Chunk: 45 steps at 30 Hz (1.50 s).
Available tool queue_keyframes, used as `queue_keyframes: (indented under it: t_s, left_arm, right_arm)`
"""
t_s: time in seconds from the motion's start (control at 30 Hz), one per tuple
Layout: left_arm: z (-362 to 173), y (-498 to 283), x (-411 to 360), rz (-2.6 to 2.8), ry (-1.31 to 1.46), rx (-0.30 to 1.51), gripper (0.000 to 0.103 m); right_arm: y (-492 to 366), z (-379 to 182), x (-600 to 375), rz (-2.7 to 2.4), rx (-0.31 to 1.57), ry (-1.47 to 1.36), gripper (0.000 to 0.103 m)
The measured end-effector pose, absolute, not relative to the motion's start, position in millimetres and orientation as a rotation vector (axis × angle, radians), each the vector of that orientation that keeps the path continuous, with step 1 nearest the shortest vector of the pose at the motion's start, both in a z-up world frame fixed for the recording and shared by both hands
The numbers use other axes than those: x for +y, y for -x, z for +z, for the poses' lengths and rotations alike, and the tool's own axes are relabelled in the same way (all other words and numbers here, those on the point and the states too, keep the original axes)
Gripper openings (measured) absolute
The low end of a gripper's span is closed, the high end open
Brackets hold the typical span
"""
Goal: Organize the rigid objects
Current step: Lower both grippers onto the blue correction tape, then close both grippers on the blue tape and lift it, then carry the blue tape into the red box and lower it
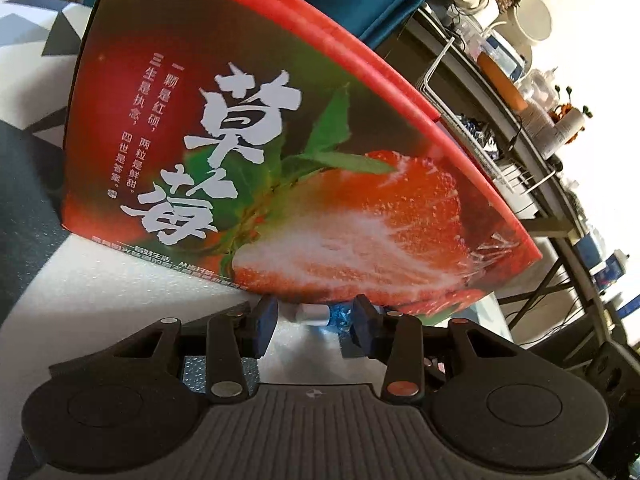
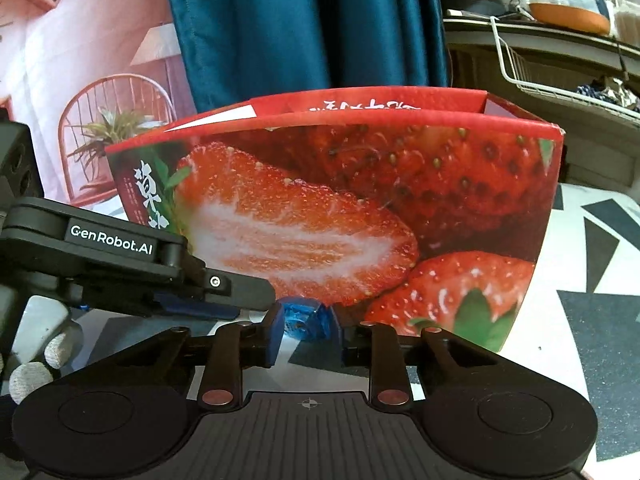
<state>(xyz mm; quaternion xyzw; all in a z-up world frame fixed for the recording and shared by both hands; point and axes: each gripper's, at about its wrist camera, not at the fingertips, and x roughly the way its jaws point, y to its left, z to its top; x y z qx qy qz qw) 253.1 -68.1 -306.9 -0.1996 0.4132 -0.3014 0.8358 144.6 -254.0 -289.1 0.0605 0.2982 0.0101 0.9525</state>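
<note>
A tall red box printed with strawberries (image 1: 280,140) (image 2: 360,220) stands open-topped on the patterned table, close in front of both grippers. At its base lies a small piece with a white cap and a clear blue body (image 1: 314,315). My left gripper (image 1: 314,322) straddles it; the right pad touches the blue end, and a strip of table shows beside the left pad. In the right wrist view my right gripper (image 2: 306,330) has its blue pads pressed on a clear blue piece (image 2: 302,318) just before the box. The left gripper (image 2: 256,294) reaches in from the left beside it.
The white table with grey and black triangles (image 2: 600,240) runs on to the right of the box. Behind hang a blue curtain (image 2: 300,40) and a dark shelf rack with a wire basket, bowls and cups (image 1: 500,80). Gloved fingers (image 2: 32,372) show at the far left.
</note>
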Motion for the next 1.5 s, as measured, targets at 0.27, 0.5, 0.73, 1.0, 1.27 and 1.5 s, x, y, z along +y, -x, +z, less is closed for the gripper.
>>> queue_keyframes:
  t_s: [0.27, 0.5, 0.73, 1.0, 1.27, 1.5]
  left_arm:
    - [-322.8, -255.8, -53.9, -0.716, 0.547, 0.895, 0.043]
    - [-327.3, -248.3, -59.9, -0.715, 0.530, 0.876, 0.046]
    - [-305.2, -243.2, -70.6, -0.722, 0.490, 0.854, 0.047]
    - [-261.1, -227.1, -67.4, -0.734, 0.480, 0.752, 0.047]
    - [-205.4, -220.6, -65.6, -0.772, 0.434, 0.639, 0.046]
    - [-175.6, -227.3, -70.0, -0.772, 0.399, 0.602, 0.046]
  right_arm:
    - [-147.2, -290.5, -261.8, 0.034, 0.616, -0.159, 0.024]
    - [-148.7, -290.9, -263.2, 0.037, 0.624, -0.167, 0.025]
    - [-144.2, -282.4, -251.4, 0.011, 0.602, -0.100, 0.025]
    - [-133.1, -246.4, -242.6, 0.016, 0.522, -0.069, 0.025]
    - [-124.2, -202.3, -233.4, 0.025, 0.425, -0.019, 0.025]
    - [-129.0, -182.0, -233.8, 0.024, 0.395, -0.022, 0.025]
